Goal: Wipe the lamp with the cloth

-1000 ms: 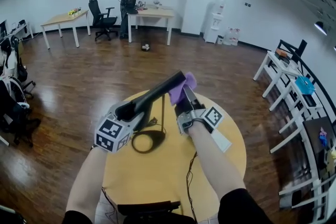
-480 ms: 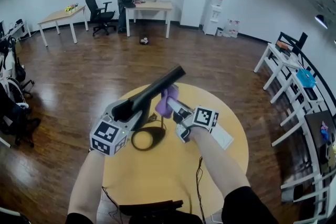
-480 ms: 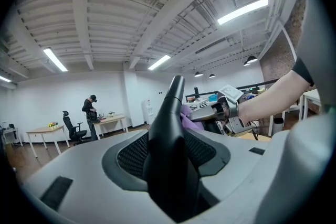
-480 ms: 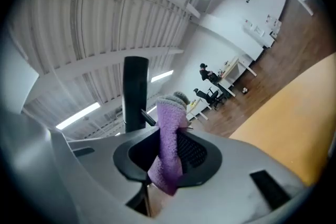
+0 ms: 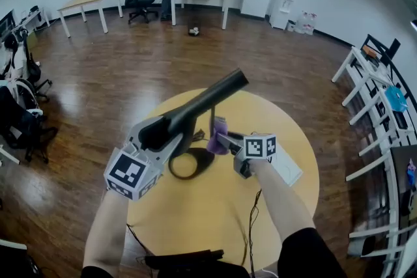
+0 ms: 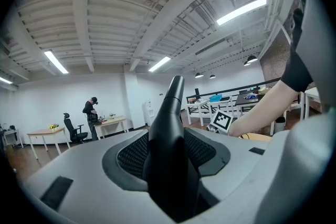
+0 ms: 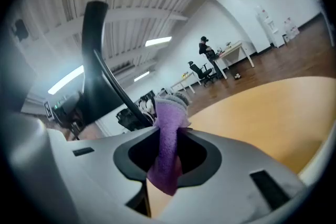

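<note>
The left gripper [image 5: 163, 135] is clamped on the tapering head of the matte black plastic lamp [image 5: 212, 94] above a round yellow wooden table [image 5: 195, 218]. The right gripper [image 5: 225, 140] pinches a fuzzy purple cloth [image 5: 217, 139] (folded, drooping) beside, perhaps touching, the lamp's thin stem [image 5: 212, 119]

My left gripper [image 5: 159, 135] held level, clamped on the lamp [image 5: 215, 93], my right gripper [image 5: 223, 140] tipped slightly down, pinching the cloth [image 5: 217, 129]
</note>
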A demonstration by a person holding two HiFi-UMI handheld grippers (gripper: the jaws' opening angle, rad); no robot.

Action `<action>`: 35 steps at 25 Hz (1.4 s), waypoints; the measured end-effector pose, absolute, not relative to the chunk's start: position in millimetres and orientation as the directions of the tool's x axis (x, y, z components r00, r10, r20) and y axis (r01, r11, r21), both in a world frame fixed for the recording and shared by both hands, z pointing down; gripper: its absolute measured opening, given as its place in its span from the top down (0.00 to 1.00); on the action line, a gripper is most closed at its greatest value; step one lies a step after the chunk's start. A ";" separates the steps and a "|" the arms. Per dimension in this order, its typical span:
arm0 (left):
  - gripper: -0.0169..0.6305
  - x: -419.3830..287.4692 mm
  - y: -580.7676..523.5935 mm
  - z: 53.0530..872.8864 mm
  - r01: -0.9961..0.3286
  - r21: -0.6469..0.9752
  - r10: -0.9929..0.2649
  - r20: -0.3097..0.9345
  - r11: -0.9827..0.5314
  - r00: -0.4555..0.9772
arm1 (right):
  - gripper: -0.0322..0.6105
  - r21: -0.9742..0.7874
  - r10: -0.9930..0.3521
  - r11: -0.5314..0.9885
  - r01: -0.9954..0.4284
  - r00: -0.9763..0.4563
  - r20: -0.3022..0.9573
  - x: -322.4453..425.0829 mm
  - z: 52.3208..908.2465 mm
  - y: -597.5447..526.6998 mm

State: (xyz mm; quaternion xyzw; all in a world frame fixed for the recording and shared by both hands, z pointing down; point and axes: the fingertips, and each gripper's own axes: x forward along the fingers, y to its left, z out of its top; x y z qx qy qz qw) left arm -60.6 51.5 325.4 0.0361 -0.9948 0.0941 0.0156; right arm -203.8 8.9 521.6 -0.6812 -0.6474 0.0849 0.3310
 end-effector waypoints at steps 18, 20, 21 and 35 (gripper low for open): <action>0.67 -54.5 47.6 322.1 -0.057 -0.215 -0.055 0.015 0.975 -0.998 | 0.81 -0.454 0.680 0.361 0.815 0.104 0.726 -185.7 709.9 -25.8; 0.67 -56.6 48.9 323.9 -0.055 -0.220 -0.053 0.013 0.974 -0.999 | 0.81 -0.462 0.662 0.347 0.816 0.136 0.737 -173.5 716.5 -35.9; 0.67 -57.4 50.0 324.6 -0.055 -0.214 -0.053 0.015 0.975 -0.998 | 0.81 -0.457 0.645 0.335 0.824 0.153 0.749 -167.9 718.7 -40.7; 0.67 -66.5 62.3 336.0 -0.074 -0.179 -0.073 0.011 0.981 -0.997 | 0.81 0.095 0.955 0.139 0.986 -0.158 0.252 -181.5 373.6 -55.1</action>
